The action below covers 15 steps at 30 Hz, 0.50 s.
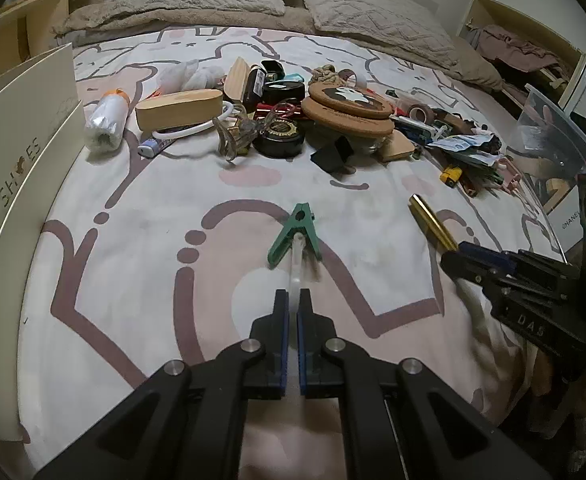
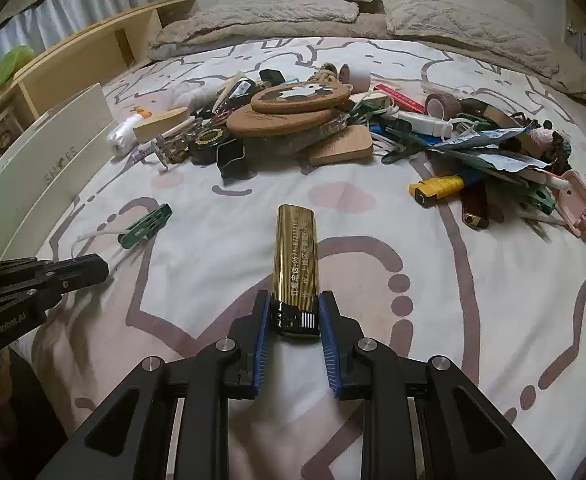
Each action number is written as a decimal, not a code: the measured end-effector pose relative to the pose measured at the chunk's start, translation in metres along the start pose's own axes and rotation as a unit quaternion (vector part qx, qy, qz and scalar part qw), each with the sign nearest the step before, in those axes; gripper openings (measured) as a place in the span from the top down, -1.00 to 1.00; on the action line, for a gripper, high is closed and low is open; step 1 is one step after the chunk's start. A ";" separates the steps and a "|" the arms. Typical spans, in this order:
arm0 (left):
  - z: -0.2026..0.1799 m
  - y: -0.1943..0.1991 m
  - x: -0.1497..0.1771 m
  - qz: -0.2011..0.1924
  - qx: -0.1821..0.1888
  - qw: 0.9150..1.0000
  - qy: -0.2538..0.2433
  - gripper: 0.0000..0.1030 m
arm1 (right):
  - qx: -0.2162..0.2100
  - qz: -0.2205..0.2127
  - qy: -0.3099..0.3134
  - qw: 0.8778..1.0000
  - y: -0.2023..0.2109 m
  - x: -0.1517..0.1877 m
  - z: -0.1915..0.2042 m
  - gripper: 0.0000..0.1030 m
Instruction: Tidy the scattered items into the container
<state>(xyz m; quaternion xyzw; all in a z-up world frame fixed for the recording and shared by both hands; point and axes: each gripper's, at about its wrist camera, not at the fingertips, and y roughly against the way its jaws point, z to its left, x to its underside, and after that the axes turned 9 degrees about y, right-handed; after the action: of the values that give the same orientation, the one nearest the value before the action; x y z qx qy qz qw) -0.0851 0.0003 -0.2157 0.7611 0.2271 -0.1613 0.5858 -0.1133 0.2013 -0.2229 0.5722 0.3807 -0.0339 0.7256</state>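
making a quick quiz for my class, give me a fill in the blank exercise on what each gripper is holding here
1. The right gripper is shut on a ____ coloured lighter.
2. The left gripper pinches a white strip tied to a ____ clothes peg.
3. The white box at the left reads ____.
4. Two round ____ coasters top the pile.

Missing words: gold; green; SHOES; cork

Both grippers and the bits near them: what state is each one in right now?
Left gripper: shut on the clear strap.
Clear strap: pinched, green clip on its far end.
Green clip: lying on the bedsheet.
Right gripper: shut on the gold lighter.
Gold lighter: held by its cap end.
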 end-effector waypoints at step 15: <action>-0.016 -0.021 -0.014 -0.025 -0.045 0.998 -0.030 -0.32 | 0.039 0.001 0.023 0.999 -0.003 -0.001 0.006 0.46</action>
<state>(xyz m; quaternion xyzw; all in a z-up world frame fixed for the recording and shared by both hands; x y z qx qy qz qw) -0.1082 0.0176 -0.2217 0.7232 0.2348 -0.1883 0.6216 -0.1121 0.1945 -0.2246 0.6011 0.3949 -0.0344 0.6939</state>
